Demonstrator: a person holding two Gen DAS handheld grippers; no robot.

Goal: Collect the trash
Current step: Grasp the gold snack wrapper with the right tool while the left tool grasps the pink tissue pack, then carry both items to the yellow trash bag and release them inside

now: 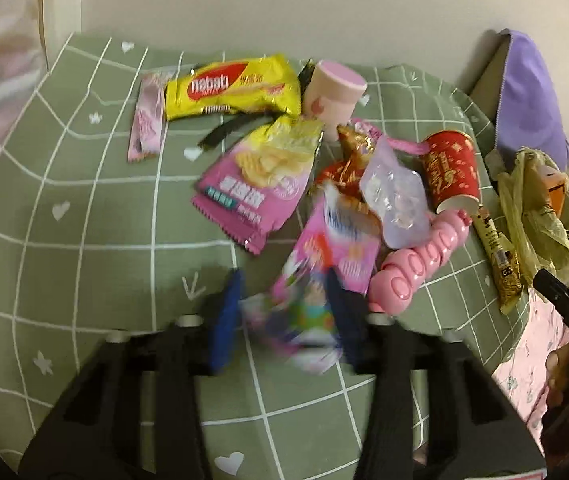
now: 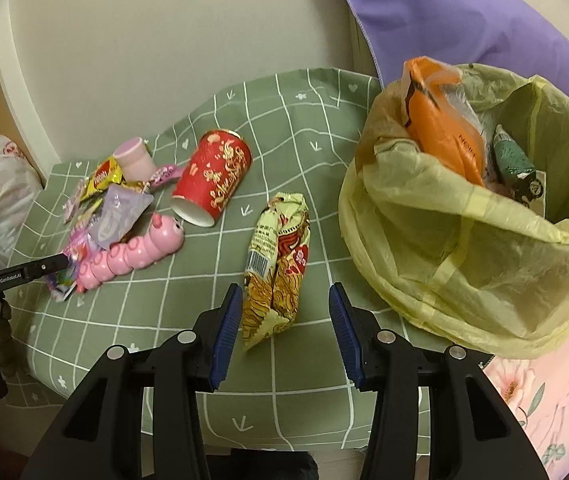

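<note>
A blurred pink, many-coloured wrapper (image 1: 308, 280) lies on the green checked cloth (image 1: 84, 240) between the blue pads of my left gripper (image 1: 284, 316). The jaws stand wide apart, and the left pad is clear of the wrapper. My right gripper (image 2: 284, 330) is open around the near end of a yellow and red snack packet (image 2: 280, 256), without pressing it. Just right of it stands the yellow-green trash bag (image 2: 444, 240) with its mouth open, holding an orange packet (image 2: 444, 128). The left gripper's finger (image 2: 44, 268) shows at the left edge of the right wrist view, by the pile.
The pile holds a pink caterpillar toy (image 1: 420, 256), a red paper cup (image 1: 450, 168), a clear plastic blister (image 1: 396, 192), a pink snack bag (image 1: 256, 184), a yellow wafer wrapper (image 1: 232, 86) and a pink tub (image 1: 332, 90). A purple pillow (image 2: 464, 12) leans behind the bag.
</note>
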